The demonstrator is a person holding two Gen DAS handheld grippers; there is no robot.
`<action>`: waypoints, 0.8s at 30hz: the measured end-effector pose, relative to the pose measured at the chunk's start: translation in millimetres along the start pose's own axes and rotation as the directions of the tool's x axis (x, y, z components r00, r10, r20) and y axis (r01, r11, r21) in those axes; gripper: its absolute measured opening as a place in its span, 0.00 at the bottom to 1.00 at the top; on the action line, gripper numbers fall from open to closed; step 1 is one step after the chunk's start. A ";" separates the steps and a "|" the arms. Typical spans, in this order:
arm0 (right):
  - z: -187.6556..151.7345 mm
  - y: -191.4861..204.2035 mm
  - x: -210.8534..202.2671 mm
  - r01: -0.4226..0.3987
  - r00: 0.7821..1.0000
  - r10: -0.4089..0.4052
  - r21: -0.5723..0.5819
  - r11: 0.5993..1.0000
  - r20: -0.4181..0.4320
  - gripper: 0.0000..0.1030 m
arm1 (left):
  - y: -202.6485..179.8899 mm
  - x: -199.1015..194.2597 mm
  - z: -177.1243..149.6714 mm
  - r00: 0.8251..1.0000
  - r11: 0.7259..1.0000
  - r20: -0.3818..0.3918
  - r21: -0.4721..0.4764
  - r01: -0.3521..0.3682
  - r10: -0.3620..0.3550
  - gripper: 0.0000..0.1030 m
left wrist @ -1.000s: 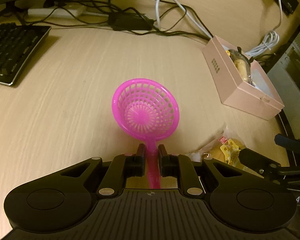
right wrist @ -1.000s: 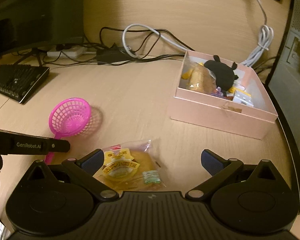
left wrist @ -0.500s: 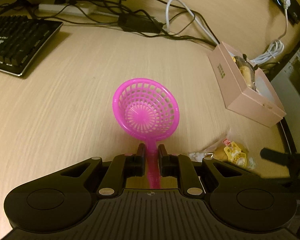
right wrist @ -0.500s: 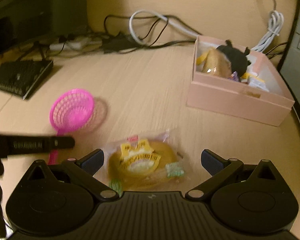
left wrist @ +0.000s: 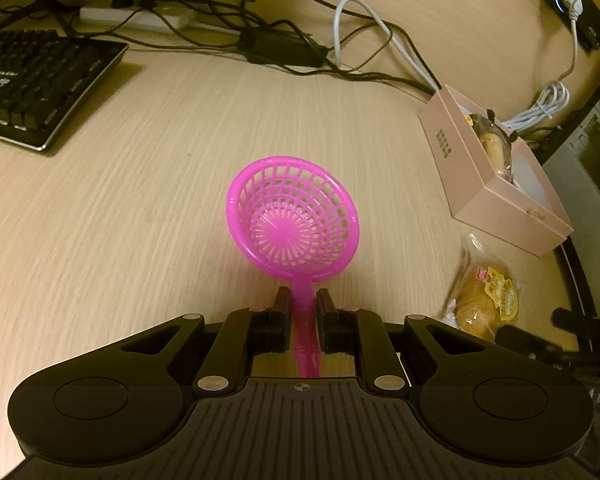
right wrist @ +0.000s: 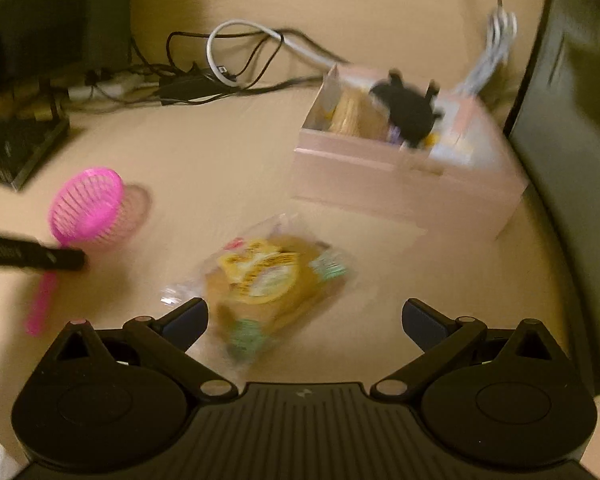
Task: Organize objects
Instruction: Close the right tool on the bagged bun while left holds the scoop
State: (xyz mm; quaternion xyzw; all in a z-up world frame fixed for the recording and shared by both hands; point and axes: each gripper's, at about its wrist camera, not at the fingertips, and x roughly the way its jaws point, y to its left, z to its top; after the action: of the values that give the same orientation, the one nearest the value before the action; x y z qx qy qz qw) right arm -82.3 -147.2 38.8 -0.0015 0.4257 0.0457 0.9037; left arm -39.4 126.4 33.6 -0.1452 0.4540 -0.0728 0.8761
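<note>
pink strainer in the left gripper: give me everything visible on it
The pink strainer looks like glossy moulded plastic: a round, shallow lattice bowl with a spoked centre and thick rim, on a thin straight handle. The left gripper is shut on the handle just below the bowl; the handle end runs back between the fingers. The bowl's open side tilts toward the camera. The right wrist view shows its shadow on the desk; whether it touches the desk is unclear. The bowl is empty.

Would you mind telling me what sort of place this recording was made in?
Most likely a computer desk in a home or office: a black keyboard on the pale wood-grain desktop, a white power strip with tangled cables behind.
</note>
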 end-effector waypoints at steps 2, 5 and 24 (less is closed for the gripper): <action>6.2 5.5 6.5 -0.011 1.000 0.011 0.032 0.999 -0.008 1.00 | -0.1 0.0 -0.2 1.000 1.000 0.002 -0.004 -0.001 0.001 0.15; 15.1 13.2 20.6 -0.033 0.999 0.035 0.067 0.997 -0.025 1.00 | 1.4 -0.3 -0.6 1.000 1.000 0.009 -0.019 0.001 -0.001 0.15; 9.0 2.7 16.7 0.006 1.000 -0.006 -0.014 1.000 0.009 0.54 | 4.9 1.5 2.8 1.000 0.999 0.014 -0.044 0.015 -0.014 0.15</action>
State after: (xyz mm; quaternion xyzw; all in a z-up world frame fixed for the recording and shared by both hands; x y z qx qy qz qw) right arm -65.0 -142.8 31.8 -0.0087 0.4213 0.0460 0.9057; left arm -36.3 131.2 32.4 -0.1684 0.4484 -0.0682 0.8752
